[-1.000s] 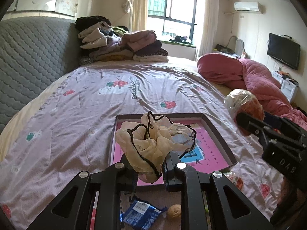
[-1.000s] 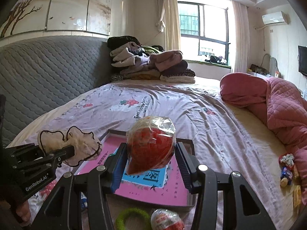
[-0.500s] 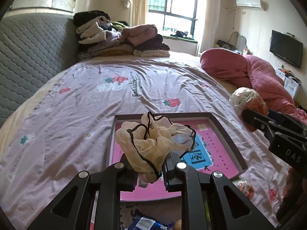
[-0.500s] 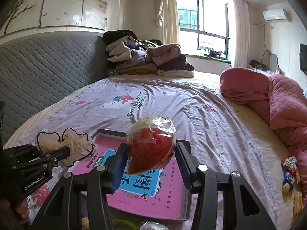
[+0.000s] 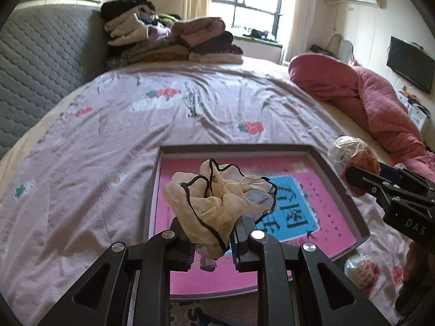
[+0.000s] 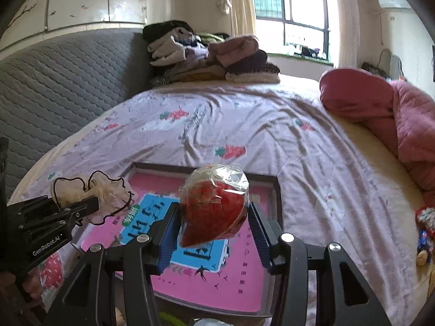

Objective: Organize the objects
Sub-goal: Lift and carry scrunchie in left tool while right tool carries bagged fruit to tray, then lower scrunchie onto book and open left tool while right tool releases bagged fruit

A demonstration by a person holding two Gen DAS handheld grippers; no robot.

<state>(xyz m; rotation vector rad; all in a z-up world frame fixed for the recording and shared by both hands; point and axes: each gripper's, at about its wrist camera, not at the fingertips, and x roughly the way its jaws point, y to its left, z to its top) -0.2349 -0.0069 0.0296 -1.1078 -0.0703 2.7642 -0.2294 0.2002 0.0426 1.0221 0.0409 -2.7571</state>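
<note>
My left gripper (image 5: 212, 247) is shut on a cream scrunchie with black trim (image 5: 217, 201), held above a pink tray with a dark rim (image 5: 361, 217) that lies on the bed. My right gripper (image 6: 214, 233) is shut on a red object in clear plastic wrap (image 6: 214, 206), held over the same tray (image 6: 276, 190). The left gripper with the scrunchie (image 6: 95, 193) also shows at the left of the right wrist view. The right gripper with the wrapped object (image 5: 356, 163) shows at the right of the left wrist view.
The bed has a lilac strawberry-print sheet (image 5: 190, 103). Folded clothes (image 5: 168, 38) are stacked by the grey headboard (image 5: 35, 62). A pink quilt (image 5: 380, 103) lies at the right. A small wrapped snack (image 5: 361, 269) lies beside the tray, and small items (image 6: 424, 233) lie at the right bed edge.
Both grippers have moved forward over the tray, still holding their objects. The snack packets near the tray's front edge have slipped out of view below.
</note>
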